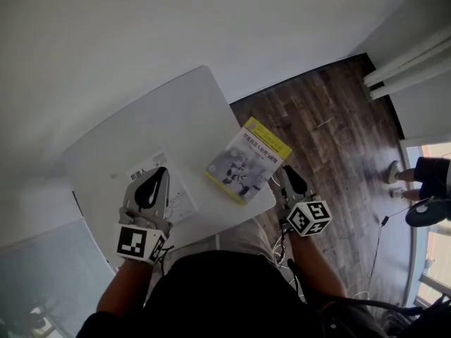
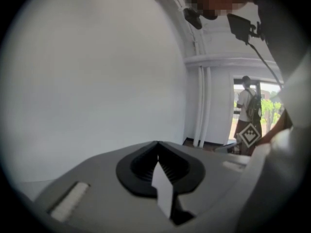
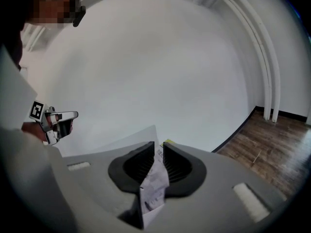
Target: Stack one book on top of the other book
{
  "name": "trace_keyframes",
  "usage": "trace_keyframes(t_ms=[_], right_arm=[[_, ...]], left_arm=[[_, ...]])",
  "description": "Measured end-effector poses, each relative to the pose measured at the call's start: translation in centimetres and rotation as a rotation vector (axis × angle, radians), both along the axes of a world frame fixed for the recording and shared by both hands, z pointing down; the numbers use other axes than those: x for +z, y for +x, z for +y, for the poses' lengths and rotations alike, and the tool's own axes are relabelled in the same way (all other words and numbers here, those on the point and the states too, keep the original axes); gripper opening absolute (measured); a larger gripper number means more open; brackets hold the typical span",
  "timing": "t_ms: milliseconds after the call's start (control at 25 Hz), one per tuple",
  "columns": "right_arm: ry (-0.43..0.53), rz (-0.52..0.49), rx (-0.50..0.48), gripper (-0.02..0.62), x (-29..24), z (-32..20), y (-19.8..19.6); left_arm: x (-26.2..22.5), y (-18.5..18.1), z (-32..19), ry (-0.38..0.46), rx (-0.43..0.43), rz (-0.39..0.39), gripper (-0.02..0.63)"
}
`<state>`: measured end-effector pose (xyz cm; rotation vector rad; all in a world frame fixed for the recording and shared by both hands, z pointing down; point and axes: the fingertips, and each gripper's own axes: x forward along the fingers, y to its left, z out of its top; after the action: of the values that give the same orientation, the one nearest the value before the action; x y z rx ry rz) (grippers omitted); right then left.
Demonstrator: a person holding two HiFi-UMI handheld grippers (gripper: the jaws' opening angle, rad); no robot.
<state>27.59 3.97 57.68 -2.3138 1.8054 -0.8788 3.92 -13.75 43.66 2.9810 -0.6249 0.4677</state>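
head view, table: a white table with rounded corners (image 1: 176,111) stands on a dark wooden plank floor (image 1: 331,125), seen from above the person's lap.
head view, books: a white paperback book with black print (image 1: 182,201) lies by the table's near left edge. a yellow-and-grey paperback book (image 1: 246,162) lies flat to its right, apart from it, with one corner at the near edge. neither book rests on the other.
head view, grippers: the left gripper (image 1: 156,178) is over the white book, and whether it touches the book cannot be told. the right gripper (image 1: 289,173) is just beside the yellow-and-grey book's near right corner.
left gripper view, jaws: the left gripper (image 2: 157,143) has its black jaws closed tip to tip, with nothing seen clamped. a white wall (image 2: 97,81) fills the background.
right gripper view, jaws: the right gripper (image 3: 159,147) has its jaws a narrow slit apart. the yellow-and-grey book's printed cover (image 3: 154,181) shows through the slit, with neither pad pressing on it.
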Motion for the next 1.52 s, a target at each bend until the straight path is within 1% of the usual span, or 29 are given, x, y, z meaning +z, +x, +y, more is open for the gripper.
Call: trace_keyframes(t_ms=[240, 440, 600, 680, 840, 1040, 1120, 1200, 1360, 1480, 1520], right_arm=[[-0.028, -0.03, 0.001, 0.076, 2.2, 0.2, 1.1], [-0.041, -0.068, 0.018, 0.103, 4.1, 0.4, 2.1], [-0.033, -0.137, 0.033, 0.163, 5.4, 0.2, 2.7], [-0.029, -0.163, 0.033, 0.183, 6.1, 0.0, 2.8], [-0.014, -0.218, 0.055, 0.203, 7.7, -0.1, 3.1], [-0.022, -0.262, 0.079, 0.235, 9.5, 0.2, 3.5], [-0.024, -0.285, 0.077, 0.259, 10.2, 0.1, 3.6], [-0.03, -0.311, 0.077, 0.297, 10.9, 0.2, 3.6], [-0.051, -0.34, 0.07, 0.361, 12.2, 0.1, 3.6], [-0.052, -0.36, 0.057, 0.37, 12.8, -0.2, 3.3], [-0.051, -0.369, 0.058, 0.37, 12.9, -0.3, 3.3]], left_arm=[[0.6, 2.6, 0.7, -0.024, 0.016, 0.006, 0.005], [1.8, 4.0, 1.3, -0.045, 0.04, -0.016, 0.006], [2.3, 4.9, 1.3, -0.055, 0.054, -0.05, 0.006], [2.2, 5.6, 1.4, -0.067, 0.054, -0.057, 0.006], [2.5, 6.2, 1.7, -0.053, 0.084, -0.082, 0.006], [3.2, 6.6, 1.8, -0.065, 0.099, -0.113, 0.006], [3.5, 6.6, 2.0, -0.07, 0.104, -0.129, 0.006], [3.7, 6.6, 2.2, -0.077, 0.11, -0.145, 0.006], [4.1, 7.0, 2.3, -0.113, 0.102, -0.15, 0.006], [3.6, 8.1, 2.7, -0.171, 0.073, -0.124, 0.006], [3.7, 8.2, 2.8, -0.176, 0.076, -0.127, 0.006]])
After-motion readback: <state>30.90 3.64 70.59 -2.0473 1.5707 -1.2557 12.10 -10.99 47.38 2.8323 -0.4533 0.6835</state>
